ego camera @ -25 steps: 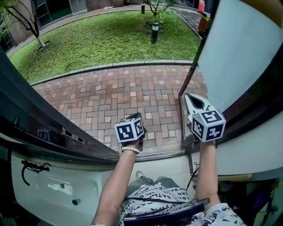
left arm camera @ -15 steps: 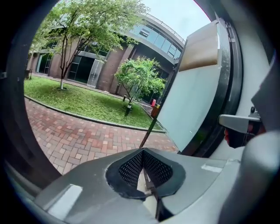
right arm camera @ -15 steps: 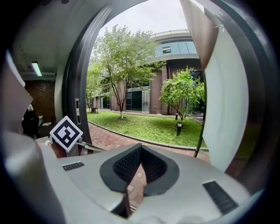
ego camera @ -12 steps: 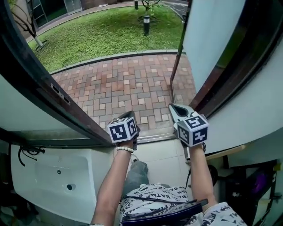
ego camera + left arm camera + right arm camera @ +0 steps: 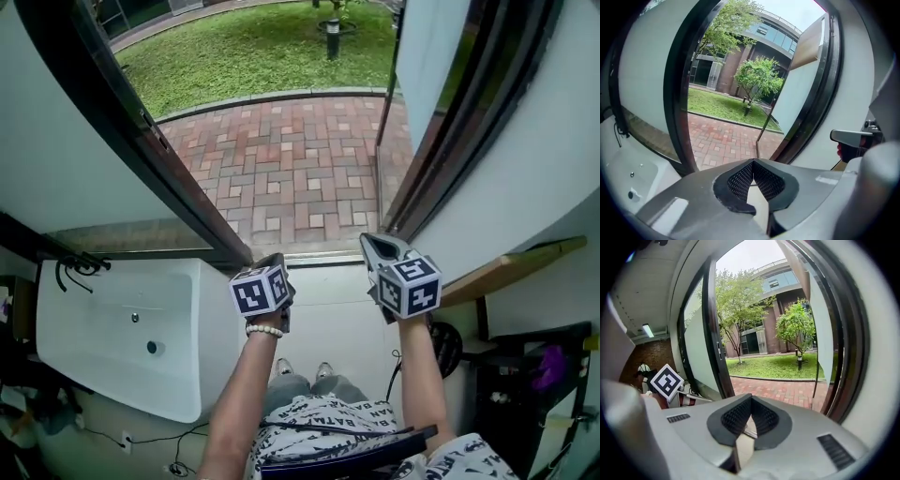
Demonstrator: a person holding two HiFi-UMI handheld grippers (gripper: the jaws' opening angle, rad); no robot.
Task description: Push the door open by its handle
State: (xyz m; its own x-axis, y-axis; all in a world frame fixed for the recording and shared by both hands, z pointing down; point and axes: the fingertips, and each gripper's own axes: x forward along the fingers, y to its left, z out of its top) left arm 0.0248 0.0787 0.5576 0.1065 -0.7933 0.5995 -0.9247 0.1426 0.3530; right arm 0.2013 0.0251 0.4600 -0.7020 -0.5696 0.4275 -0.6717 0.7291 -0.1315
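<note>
The door [image 5: 424, 66] is swung outward at the right of the doorway; its pale panel and dark frame [image 5: 469, 131] show in the head view. I see no handle on it. A dark left frame [image 5: 141, 131] carries a small latch plate [image 5: 145, 122]. My left gripper [image 5: 278, 262] and right gripper [image 5: 370, 242] hang side by side inside the room, just short of the threshold [image 5: 319, 255]. Both are shut with nothing between the pads [image 5: 740, 180], [image 5: 736, 418]. The doorway [image 5: 736, 117] and the door [image 5: 825, 333] lie ahead, untouched.
A white basin [image 5: 122, 328] stands low at the left, and a wooden shelf [image 5: 511, 267] juts from the right wall. Outside are brick paving [image 5: 291, 159], lawn [image 5: 253, 47] and a lamp post [image 5: 333, 42]. Dark clutter [image 5: 544, 375] sits at the lower right.
Both grippers have drawn back from the door and threshold into the room, staying shut. The view has pulled inward too, so more of the basin and walls shows.
</note>
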